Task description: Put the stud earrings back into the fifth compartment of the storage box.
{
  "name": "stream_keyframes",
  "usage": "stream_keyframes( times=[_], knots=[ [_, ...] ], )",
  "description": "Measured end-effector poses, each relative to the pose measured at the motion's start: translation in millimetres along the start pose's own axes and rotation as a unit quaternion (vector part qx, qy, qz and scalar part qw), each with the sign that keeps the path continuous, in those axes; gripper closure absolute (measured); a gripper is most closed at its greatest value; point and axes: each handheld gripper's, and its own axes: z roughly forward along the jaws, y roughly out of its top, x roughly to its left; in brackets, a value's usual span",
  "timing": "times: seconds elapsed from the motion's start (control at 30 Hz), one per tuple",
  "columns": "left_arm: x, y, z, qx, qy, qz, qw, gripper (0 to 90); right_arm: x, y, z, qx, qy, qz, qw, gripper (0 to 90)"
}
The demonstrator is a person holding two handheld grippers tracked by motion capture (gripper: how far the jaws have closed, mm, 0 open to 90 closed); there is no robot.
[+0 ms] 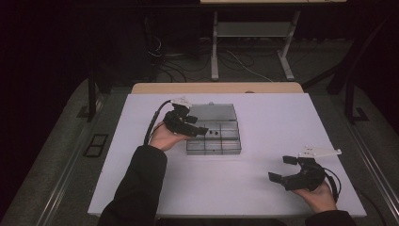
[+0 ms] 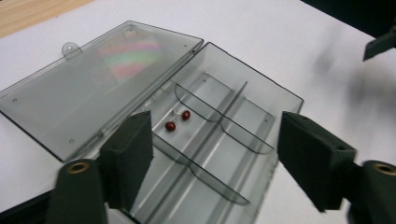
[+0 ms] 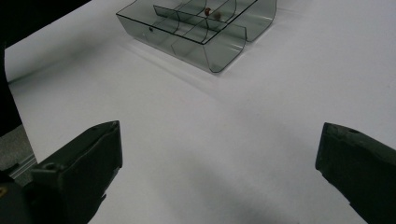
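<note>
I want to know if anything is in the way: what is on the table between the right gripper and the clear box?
Nothing. In the right gripper view, bare white table stretches from the right gripper to the clear box; the high view shows the same.

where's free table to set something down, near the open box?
Bare white table between the clear box and the right gripper, also along the near edge between the two forearms. Crowded at the box's left end: the left gripper hangs open over the compartment holding two red beads.

Both grippers are black: the left gripper [image 1: 200, 132] trails a black cable, the right gripper [image 1: 283, 169] carries a pale three-cornered plate; sleeves are dark.
</note>
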Motion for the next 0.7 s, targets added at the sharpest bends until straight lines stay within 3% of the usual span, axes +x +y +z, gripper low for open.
stream_keyframes(
  times=[0.1, 0.3, 0.37, 0.7],
  knots=[
    [-5.4, -3.2, -7.1, -0.008, -0.005, -0.007, 0.9999, 18.2, 0.1, 0.0, -0.2, 0.0, 0.0, 0.0, 1.0, 0.1],
    [-14.0, -13.4, -21.7, -0.017, 0.011, -0.018, 0.9996, 0.4, 0.4, -0.2, -1.1, 0.0, 0.002, 0.003, 1.0, 0.2],
    [-16.8, -18.9, -27.2, -0.023, 0.022, -0.014, 0.9994, 0.0, 0.3, -0.2, -1.1, 0.0, 0.001, 0.003, 1.0, 0.2],
    [-30.6, -48.5, -45.2, -0.053, 0.036, -0.019, 0.9978, 0.0, 0.3, -0.3, -0.8, 0.002, 0.0, 0.003, 1.0, 0.2]
  ],
)
